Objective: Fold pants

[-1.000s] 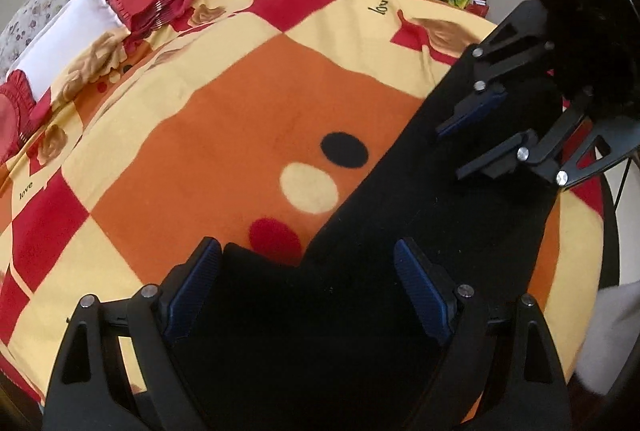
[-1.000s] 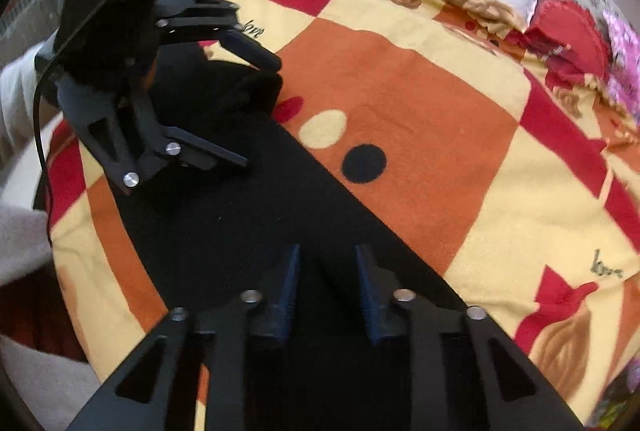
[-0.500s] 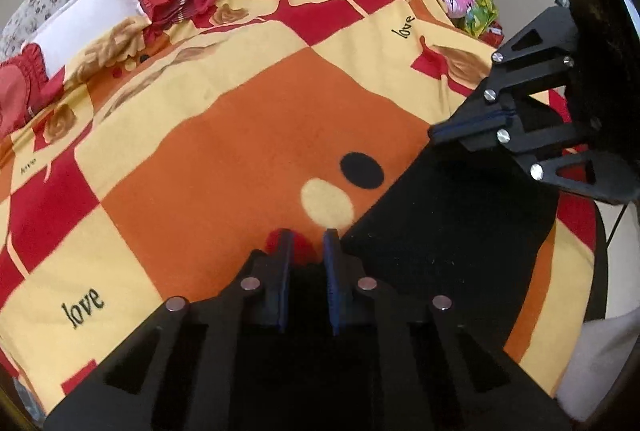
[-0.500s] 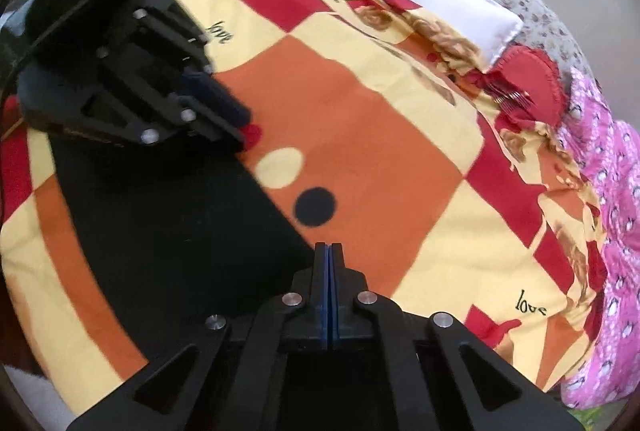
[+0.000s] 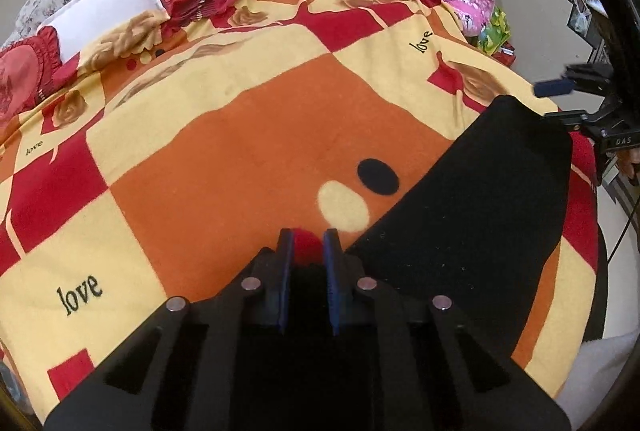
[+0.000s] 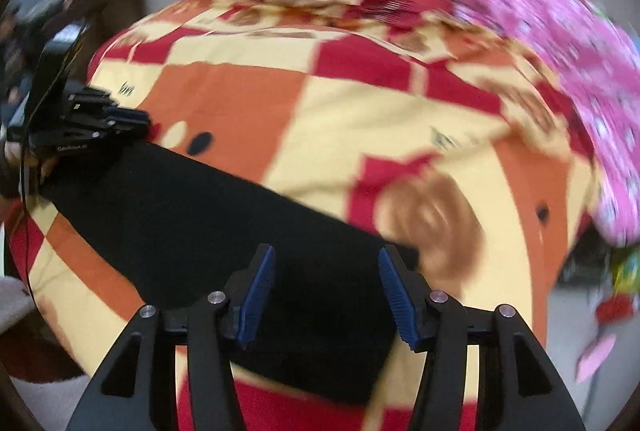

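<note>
Pants (image 5: 472, 231) lie flat on the bed's blanket (image 5: 240, 159) as one long black strip, running from under my left tool (image 5: 308, 251) out toward my right tool (image 6: 326, 275). What has changed is on the right: half a second back that tool's pads were pressed together, and now they stand wide apart with black cloth between and below them, none of it pinched. The right wrist view is smeared with motion, so I judge that hand is travelling along the strip toward its far end, having let go.

My left tool is narrowed, with a small gap between its blue pads (image 5: 285, 271); black fabric sits in the gap close to the palm, while the red dot of the blanket shows between the tips. I read that as a pinch on the near edge of the pants, much as it was half a second ago, though the cloth is too dark to be sure how firmly it is caught.

From the left tool, the right one appears far off to the right at the strip's other corner (image 5: 560, 87). I take it the lengthwise fold is laid down and the end-over-end fold is next; the risk is the smooth strip shifting if I tug on one side only.
</note>
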